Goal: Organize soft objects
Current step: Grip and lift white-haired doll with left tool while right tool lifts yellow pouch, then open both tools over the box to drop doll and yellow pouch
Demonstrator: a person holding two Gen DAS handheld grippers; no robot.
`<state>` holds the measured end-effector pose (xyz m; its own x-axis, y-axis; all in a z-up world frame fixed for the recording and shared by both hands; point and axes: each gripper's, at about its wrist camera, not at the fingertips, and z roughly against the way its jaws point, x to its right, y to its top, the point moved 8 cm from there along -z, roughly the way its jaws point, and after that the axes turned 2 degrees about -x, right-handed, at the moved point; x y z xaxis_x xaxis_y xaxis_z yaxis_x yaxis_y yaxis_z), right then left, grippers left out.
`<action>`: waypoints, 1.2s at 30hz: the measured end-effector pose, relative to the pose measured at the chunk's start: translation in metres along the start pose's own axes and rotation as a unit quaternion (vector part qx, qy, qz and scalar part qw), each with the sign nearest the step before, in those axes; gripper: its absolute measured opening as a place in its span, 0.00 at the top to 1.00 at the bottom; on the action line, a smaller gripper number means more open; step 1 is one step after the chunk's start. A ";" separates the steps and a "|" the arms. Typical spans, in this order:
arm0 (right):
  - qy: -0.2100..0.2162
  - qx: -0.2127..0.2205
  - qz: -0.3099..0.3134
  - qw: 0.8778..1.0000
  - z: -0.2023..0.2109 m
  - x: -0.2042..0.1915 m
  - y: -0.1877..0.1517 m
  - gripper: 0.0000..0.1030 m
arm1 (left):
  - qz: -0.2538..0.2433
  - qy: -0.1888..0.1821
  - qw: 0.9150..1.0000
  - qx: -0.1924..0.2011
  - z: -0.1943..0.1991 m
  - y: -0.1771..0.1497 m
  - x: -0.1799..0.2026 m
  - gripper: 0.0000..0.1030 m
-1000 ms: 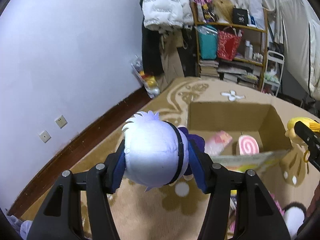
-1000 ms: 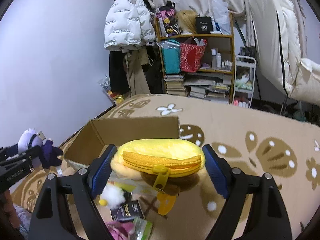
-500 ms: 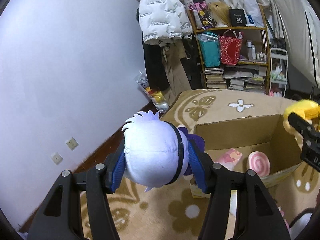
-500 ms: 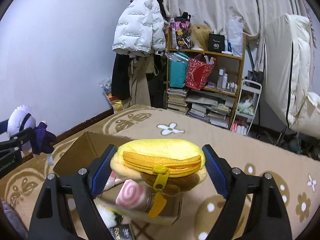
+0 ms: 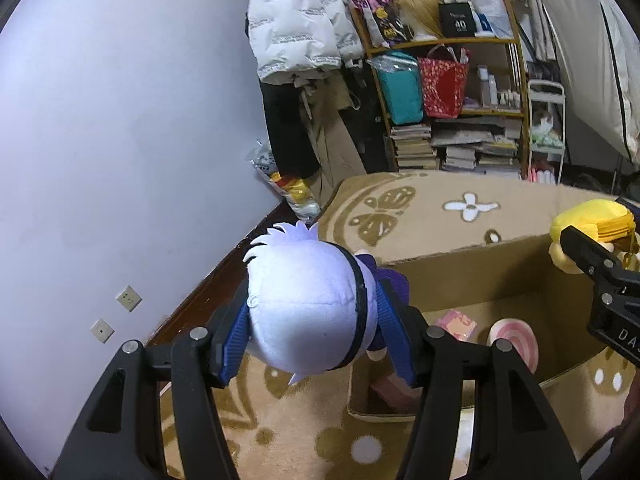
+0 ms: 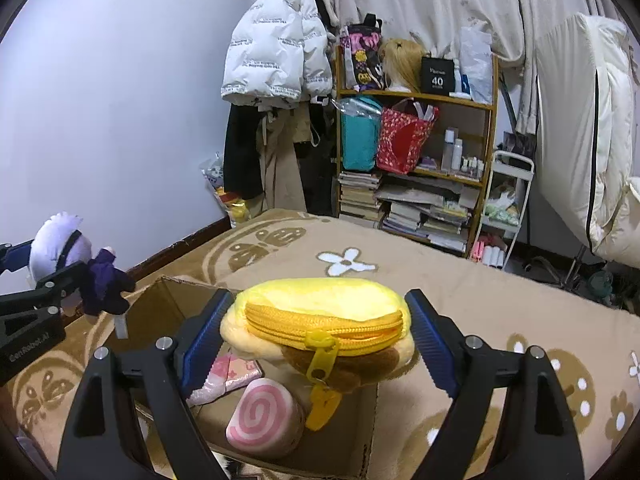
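Our left gripper (image 5: pixel 316 324) is clamped on a white-haired plush doll (image 5: pixel 308 304), its blue pads (image 5: pixel 234 340) pressing the round head from both sides while the doll's purple body (image 5: pixel 390 284) points forward. In the right wrist view the doll (image 6: pixel 60 252) shows at 9 o'clock, held in the air beside the box's left edge.

Our right gripper (image 6: pixel 318 334) is squeezed on a yellow plush zip pouch (image 6: pixel 320 320), its zipper pull (image 6: pixel 320 354) hanging toward us. We hold it above the open cardboard box (image 6: pixel 372 432); from the left wrist view the pouch (image 5: pixel 588 220) sits at 3 o'clock over the box's far wall (image 5: pixel 480 276).

Inside the box we see a pink swirl plush roll (image 6: pixel 260 420) at the near side and a pink packet (image 6: pixel 236 370) just behind it.

The box rests on a tan patterned carpet (image 6: pixel 480 300). At 12 o'clock stand a wooden shelf (image 6: pixel 416 98) with bags and stacked books, and a white puffer jacket (image 6: pixel 276 60) hanging to its left.
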<state>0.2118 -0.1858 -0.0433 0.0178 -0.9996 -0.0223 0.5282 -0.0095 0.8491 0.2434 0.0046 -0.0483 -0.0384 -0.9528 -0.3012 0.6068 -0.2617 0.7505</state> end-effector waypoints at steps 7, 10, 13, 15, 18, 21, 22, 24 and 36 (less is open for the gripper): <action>0.013 -0.037 -0.002 0.999 -0.021 -0.001 -0.020 0.12 | -0.003 -0.016 1.000 -0.016 -0.014 -0.017 0.016 0.42; 0.016 -0.045 -0.001 0.999 -0.025 -0.003 -0.026 0.11 | 0.002 -0.028 0.999 -0.024 -0.019 -0.021 0.019 0.40; 0.006 -0.041 0.002 0.999 -0.023 -0.004 -0.029 0.10 | -0.003 -0.023 0.999 -0.023 -0.020 -0.024 0.020 0.40; 0.007 -0.044 -0.002 0.999 -0.023 -0.003 -0.031 0.10 | -0.004 -0.023 0.999 -0.025 -0.019 -0.025 0.022 0.39; 0.004 -0.043 -0.002 0.999 -0.023 -0.004 -0.031 0.08 | 0.002 -0.023 0.999 -0.023 -0.017 -0.027 0.020 0.32; 0.005 -0.046 -0.005 0.999 -0.023 -0.004 -0.032 0.06 | 0.005 -0.024 1.000 -0.012 -0.012 -0.025 0.017 0.25; 0.006 -0.047 -0.007 0.999 -0.023 -0.005 -0.031 0.06 | 0.006 -0.024 1.000 -0.010 -0.011 -0.024 0.016 0.22; 0.007 -0.050 -0.011 0.999 -0.021 -0.005 -0.031 0.00 | 0.005 -0.023 1.000 -0.010 -0.009 -0.024 0.015 0.13; -0.006 -0.037 -0.024 0.999 0.009 0.001 -0.021 0.00 | 0.019 -0.027 0.999 -0.021 0.011 -0.029 -0.003 0.02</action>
<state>0.1933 -0.1864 -0.0561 -0.0202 -0.9983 -0.0555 0.5893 -0.0567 0.8059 0.2173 0.0132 -0.0634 -0.0558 -0.9693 -0.2395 0.6421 -0.2185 0.7348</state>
